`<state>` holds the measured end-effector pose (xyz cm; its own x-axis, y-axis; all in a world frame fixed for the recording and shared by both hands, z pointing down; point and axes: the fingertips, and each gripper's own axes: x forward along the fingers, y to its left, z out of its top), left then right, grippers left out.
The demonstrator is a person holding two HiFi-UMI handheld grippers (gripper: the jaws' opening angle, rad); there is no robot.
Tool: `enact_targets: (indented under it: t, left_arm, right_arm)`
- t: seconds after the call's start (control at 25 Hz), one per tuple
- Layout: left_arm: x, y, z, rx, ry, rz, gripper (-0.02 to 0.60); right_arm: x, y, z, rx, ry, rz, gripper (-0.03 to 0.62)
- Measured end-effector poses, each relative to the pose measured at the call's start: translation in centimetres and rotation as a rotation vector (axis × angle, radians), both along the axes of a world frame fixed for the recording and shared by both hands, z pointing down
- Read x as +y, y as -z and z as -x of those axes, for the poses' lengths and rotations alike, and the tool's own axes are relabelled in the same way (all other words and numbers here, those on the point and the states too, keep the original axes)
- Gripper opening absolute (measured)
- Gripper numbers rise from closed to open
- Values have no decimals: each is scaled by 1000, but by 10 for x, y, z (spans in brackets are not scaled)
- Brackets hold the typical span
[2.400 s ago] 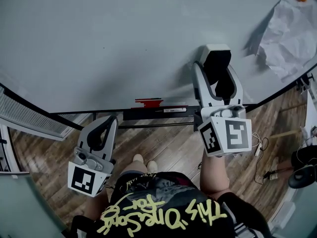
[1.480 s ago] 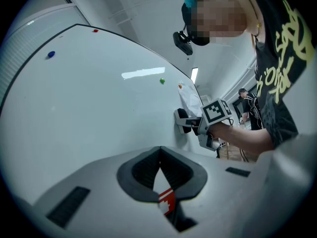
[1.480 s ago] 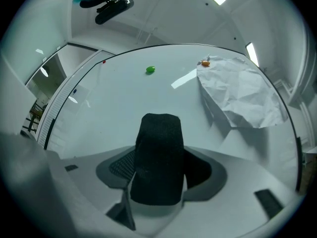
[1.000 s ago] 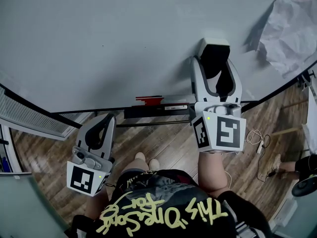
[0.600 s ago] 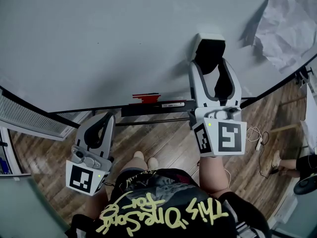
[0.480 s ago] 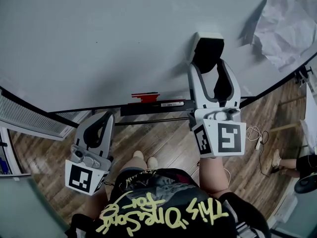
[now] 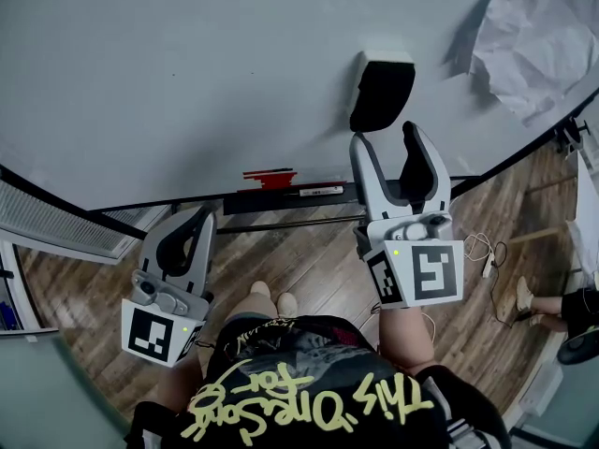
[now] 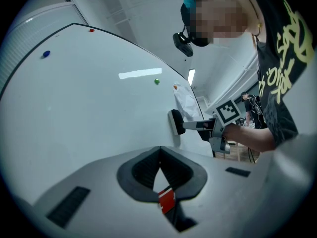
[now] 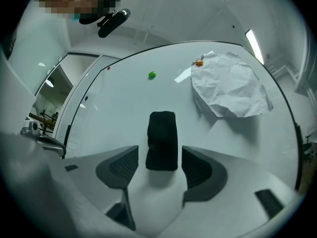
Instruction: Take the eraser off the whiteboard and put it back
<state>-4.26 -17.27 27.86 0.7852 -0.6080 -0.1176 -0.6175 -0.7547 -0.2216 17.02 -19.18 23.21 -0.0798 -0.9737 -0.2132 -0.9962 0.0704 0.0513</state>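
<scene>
Eraser (image 9: pixel 161 141) on whiteboard (image 9: pixel 124 98) | right gripper (image 9: pixel 159 152) jaws wide, empty, straddling its near end | left gripper (image 8: pixel 159 152) jaws together, empty | best: stay square to eraser, travel straight, no nudging.

Your light is cool, even and overhead; ceiling strips (image 9: pixel 253 42) glare on the whiteboard (image 8: pixel 99 108); the eraser (image 7: pixel 382 90) casts a soft shadow; both gripper views bend and darken at their edges.

The eraser (image 7: pixel 382 92) has been released and left stuck on the whiteboard (image 7: pixel 187 64); the right gripper (image 7: pixel 387 146) has been drawn back, its jaws spread apart.
</scene>
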Motion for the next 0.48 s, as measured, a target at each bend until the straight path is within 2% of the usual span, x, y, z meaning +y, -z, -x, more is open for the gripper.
enact_targets:
  t: [0.48]
  left_arm:
    - [6, 2, -4, -2, -15, -11, 8]
  right_arm:
    - [14, -15, 9, -16, 77, 24, 261]
